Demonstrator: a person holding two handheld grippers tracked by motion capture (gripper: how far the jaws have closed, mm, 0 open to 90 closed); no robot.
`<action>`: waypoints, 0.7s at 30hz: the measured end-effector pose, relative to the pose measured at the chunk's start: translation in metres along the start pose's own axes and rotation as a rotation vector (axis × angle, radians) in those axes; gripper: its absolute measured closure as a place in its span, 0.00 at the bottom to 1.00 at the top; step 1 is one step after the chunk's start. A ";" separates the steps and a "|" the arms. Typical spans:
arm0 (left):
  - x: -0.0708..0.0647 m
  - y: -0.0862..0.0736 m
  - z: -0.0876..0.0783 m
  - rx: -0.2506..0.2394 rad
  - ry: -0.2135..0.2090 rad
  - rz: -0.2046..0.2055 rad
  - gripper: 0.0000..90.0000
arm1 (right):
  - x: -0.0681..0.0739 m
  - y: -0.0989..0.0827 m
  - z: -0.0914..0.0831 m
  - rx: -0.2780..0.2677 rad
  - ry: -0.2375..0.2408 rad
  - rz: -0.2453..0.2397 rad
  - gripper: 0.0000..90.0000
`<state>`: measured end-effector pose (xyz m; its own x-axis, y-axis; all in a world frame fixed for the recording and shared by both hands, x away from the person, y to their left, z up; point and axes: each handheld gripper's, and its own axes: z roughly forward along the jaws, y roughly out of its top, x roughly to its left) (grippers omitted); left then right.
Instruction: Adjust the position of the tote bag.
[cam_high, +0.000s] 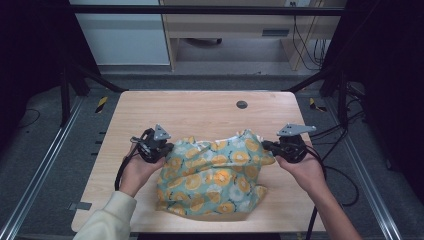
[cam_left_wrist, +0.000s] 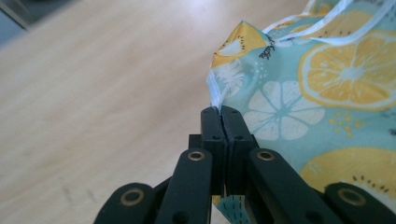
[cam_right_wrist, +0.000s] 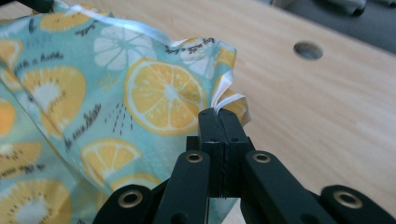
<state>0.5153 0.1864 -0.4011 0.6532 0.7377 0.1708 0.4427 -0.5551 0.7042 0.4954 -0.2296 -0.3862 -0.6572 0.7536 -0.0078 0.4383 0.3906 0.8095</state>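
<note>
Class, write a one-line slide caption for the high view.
Two grippers pinch opposite edges of a citrus-print cloth.

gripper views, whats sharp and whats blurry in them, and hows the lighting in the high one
Left gripper view: the jaws and the pinched edge of the cloth are sharp, while the table softens toward the top left corner. Right gripper view: the lemon print by the jaws is crisp; the table's hole and the floor beyond are soft. High view: the tabletop is evenly lit, with no hard glare, and both sides fall off into near black.
</note>
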 end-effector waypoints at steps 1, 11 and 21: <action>0.001 0.002 -0.006 -0.017 0.015 0.000 0.99 | 0.001 0.003 -0.004 -0.019 -0.005 -0.004 1.00; 0.003 0.009 -0.051 -0.170 0.091 0.018 1.00 | 0.008 0.010 -0.030 -0.096 -0.032 -0.048 1.00; 0.015 0.024 -0.073 -0.223 0.137 0.013 1.00 | 0.004 0.029 -0.043 -0.145 -0.064 -0.062 1.00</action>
<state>0.4912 0.2118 -0.3315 0.5622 0.7845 0.2618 0.2782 -0.4775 0.8334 0.4790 -0.2380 -0.3379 -0.6376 0.7646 -0.0941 0.3020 0.3604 0.8825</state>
